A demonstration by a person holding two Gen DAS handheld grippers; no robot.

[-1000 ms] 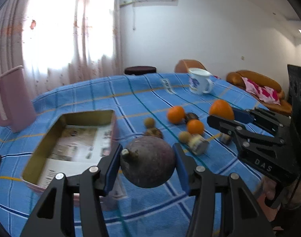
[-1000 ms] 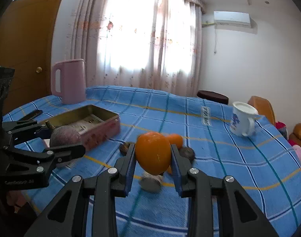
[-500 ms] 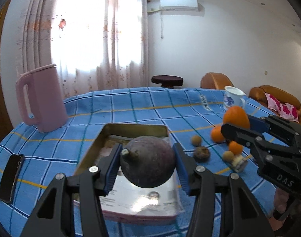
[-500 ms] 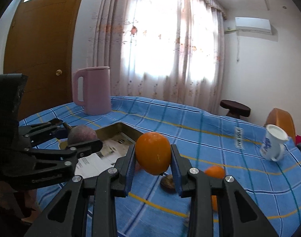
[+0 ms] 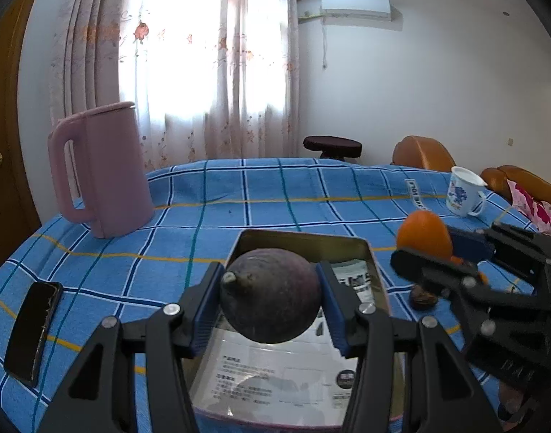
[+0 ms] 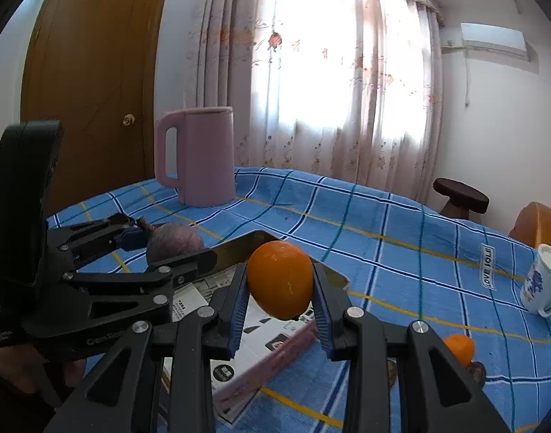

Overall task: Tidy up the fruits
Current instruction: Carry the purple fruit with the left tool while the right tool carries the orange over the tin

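My left gripper (image 5: pixel 270 301) is shut on a dark purple round fruit (image 5: pixel 272 294) and holds it above the open metal tin (image 5: pixel 304 240), whose floor is lined with printed paper. My right gripper (image 6: pixel 280 288) is shut on an orange (image 6: pixel 280 278) and holds it over the tin's right rim (image 6: pixel 338 275). The right gripper with its orange (image 5: pixel 423 234) shows at the right of the left wrist view. The left gripper with the purple fruit (image 6: pixel 172 240) shows at the left of the right wrist view. Another orange (image 6: pixel 458 348) and a brown fruit (image 5: pixel 423 297) lie on the cloth right of the tin.
A pink jug (image 5: pixel 102 169) stands at the far left of the blue checked tablecloth (image 5: pixel 275 195). A black phone (image 5: pixel 31 328) lies near the left edge. A white printed mug (image 5: pixel 463 195) stands far right. A stool and sofa sit beyond the table.
Both grippers have swung left with their fruits, from the loose fruit pile to over the tin. The tin is now directly under the purple fruit; the jug has come into fuller view.
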